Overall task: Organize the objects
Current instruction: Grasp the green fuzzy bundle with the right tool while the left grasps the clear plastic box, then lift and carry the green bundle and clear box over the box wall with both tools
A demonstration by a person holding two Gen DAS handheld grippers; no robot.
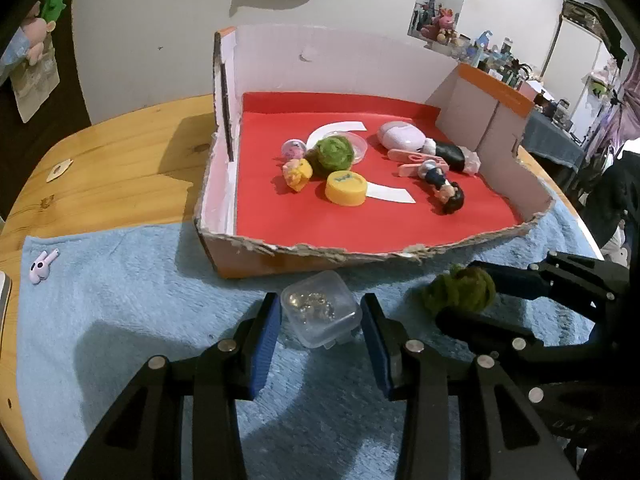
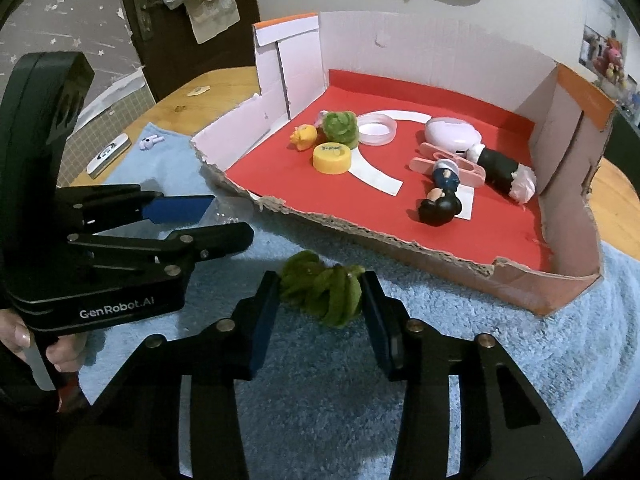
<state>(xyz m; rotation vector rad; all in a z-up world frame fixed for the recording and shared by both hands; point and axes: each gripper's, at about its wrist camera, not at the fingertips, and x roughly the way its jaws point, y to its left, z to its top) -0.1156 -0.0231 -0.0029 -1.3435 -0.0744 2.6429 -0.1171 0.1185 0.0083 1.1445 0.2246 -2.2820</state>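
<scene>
A small clear plastic box [image 1: 320,314] with shiny bits inside sits on the blue towel [image 1: 140,300], just in front of the cardboard tray. My left gripper [image 1: 320,308] has its blue pads against the box's two sides. To its right, a green yarn bundle [image 2: 322,294] lies on the towel with my right gripper [image 2: 320,292] closed against both its sides. In the left wrist view the right gripper [image 1: 472,300] shows with the yarn [image 1: 460,288] at its tips. In the right wrist view the left gripper [image 2: 208,220] hides the box.
The torn cardboard tray [image 1: 280,260] with a red floor holds a yellow cap [image 1: 346,188], another green yarn ball [image 1: 335,153], a small doll [image 1: 444,184], pink clips and a lilac case [image 1: 402,136]. A lilac earbud [image 1: 42,266] lies far left on the towel. A hand [image 2: 24,336] grips the left tool.
</scene>
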